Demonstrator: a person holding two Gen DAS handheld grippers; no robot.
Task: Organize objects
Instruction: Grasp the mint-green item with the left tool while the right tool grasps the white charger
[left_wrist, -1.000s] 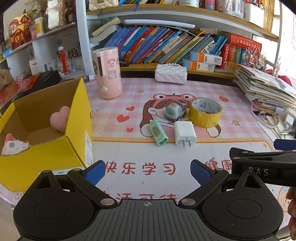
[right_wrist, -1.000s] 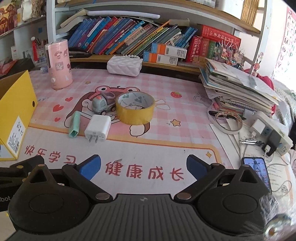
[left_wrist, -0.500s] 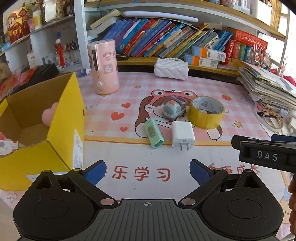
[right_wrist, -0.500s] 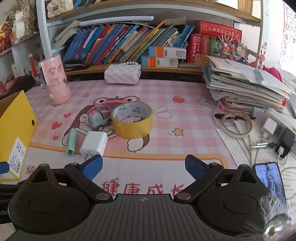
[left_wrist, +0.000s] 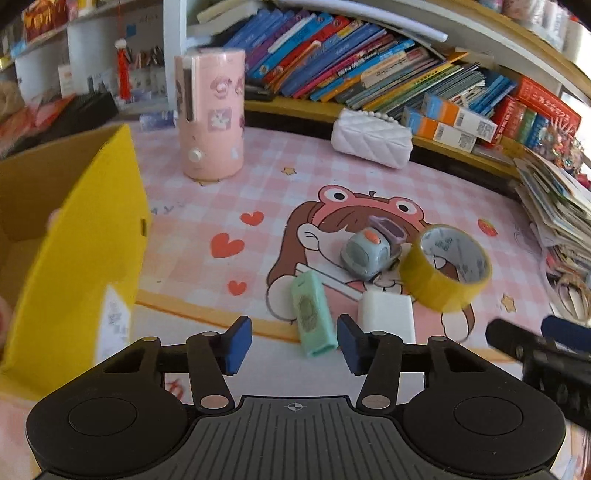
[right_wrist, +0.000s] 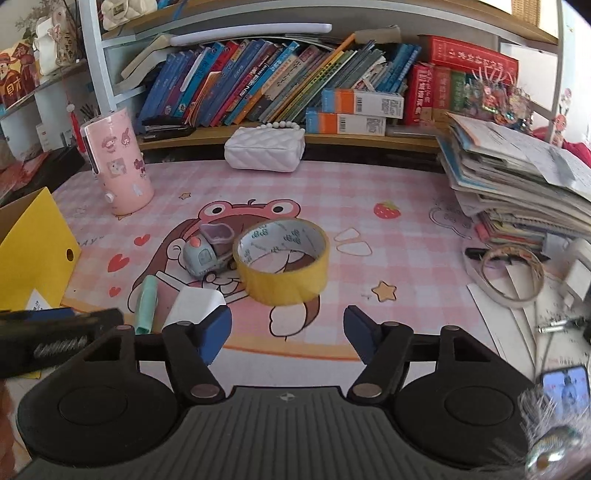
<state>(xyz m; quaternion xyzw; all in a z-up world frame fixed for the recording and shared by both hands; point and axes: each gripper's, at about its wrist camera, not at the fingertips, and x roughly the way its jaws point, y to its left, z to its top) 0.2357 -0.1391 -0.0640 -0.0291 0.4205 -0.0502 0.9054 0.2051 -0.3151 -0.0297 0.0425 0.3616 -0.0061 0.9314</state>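
A yellow tape roll (right_wrist: 282, 264) is lying just right of the grey toy car (right_wrist: 205, 254); the mint stick (left_wrist: 313, 314) is showing left of the white charger (left_wrist: 386, 314) on a pink-checked mat (right_wrist: 369, 184).

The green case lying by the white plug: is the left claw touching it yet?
Apart. In the left wrist view the green case lies on the mat beyond the left gripper, whose jaws have just been closing; mat shows beside each blue pad.

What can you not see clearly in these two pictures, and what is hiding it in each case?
- Yellow box contents: left wrist view, hidden by its wall, blurred.
- White charger prongs: both views, covered by gripper fingers.
- Green case lower end: right wrist view, behind the left gripper.
- Phone screen: right wrist view, too small, partly cut off.
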